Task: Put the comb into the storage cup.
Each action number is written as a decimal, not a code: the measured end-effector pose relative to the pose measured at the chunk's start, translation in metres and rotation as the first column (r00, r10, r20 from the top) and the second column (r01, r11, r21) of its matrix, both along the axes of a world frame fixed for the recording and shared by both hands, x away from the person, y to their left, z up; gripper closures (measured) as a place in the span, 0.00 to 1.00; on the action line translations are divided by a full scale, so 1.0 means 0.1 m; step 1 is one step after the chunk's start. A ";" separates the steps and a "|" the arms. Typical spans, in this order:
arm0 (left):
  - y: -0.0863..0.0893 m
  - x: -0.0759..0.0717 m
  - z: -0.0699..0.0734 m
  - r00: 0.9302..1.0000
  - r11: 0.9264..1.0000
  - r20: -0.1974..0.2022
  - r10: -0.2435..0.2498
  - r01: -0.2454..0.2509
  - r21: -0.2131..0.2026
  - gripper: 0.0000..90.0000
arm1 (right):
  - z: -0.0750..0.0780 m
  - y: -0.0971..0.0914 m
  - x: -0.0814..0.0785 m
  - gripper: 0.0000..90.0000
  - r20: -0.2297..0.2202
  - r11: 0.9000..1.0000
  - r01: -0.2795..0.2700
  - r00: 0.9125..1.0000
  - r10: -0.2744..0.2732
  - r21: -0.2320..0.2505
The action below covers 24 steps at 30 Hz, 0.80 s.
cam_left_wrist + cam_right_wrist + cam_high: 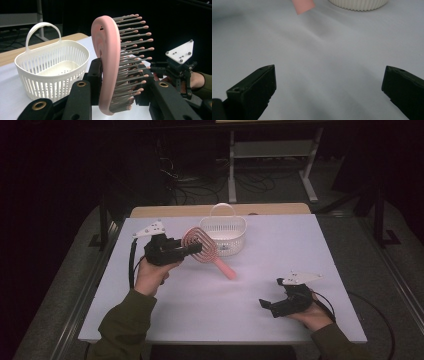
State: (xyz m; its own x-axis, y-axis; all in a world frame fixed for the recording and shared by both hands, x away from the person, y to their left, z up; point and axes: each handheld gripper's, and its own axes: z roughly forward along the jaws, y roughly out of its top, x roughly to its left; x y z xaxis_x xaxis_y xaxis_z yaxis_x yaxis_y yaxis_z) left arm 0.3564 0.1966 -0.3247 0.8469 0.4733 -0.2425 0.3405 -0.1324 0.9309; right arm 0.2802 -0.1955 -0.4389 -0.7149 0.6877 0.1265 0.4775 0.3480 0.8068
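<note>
At about eleven o'clock from the table's middle, in the high view, we see a pink hairbrush held clear of the white tabletop, its looped head caught in the left gripper and its handle slanting down toward five o'clock. In the left gripper view we find the brush standing on edge between the two black jaws, which press on its head from either side, the back of the head to one jaw and the pink-tipped bristles toward the other. Just beyond the brush, at one o'clock from it in the high view, sits a white slotted basket with an upright loop handle, near the table's far edge. Well apart, toward five o'clock on the table, we see the right gripper resting low in the person's right hand. In the right gripper view its jaws stand wide apart over bare tabletop, nothing between them, with the pink handle tip and the basket's base at twelve o'clock.
</note>
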 end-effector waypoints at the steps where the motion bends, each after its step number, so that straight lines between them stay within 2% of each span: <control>1: 0.00 0.00 0.01 1.000 1.000 0.000 -0.001 0.001 -0.001 0.72 | 0.00 0.00 0.00 0.00 -0.001 1.000 -0.004 1.000 0.004 -0.003; 11: 0.01 0.04 0.21 0.999 0.999 0.033 -0.005 0.006 -0.042 0.72 | -0.02 0.02 0.01 0.00 -0.006 1.000 -0.018 1.000 0.018 -0.010; 24: -0.05 0.18 0.30 0.999 0.996 0.050 0.001 0.003 -0.087 0.72 | -0.01 0.02 0.01 0.00 -0.006 1.000 -0.021 1.000 0.021 -0.009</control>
State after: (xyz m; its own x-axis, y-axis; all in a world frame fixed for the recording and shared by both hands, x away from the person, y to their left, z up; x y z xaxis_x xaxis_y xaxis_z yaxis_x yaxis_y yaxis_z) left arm 0.3743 0.1914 -0.2950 0.8595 0.4512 -0.2403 0.2935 -0.0507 0.9546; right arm 0.2812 -0.1932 -0.4404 -0.7282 0.6738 0.1250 0.4751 0.3648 0.8008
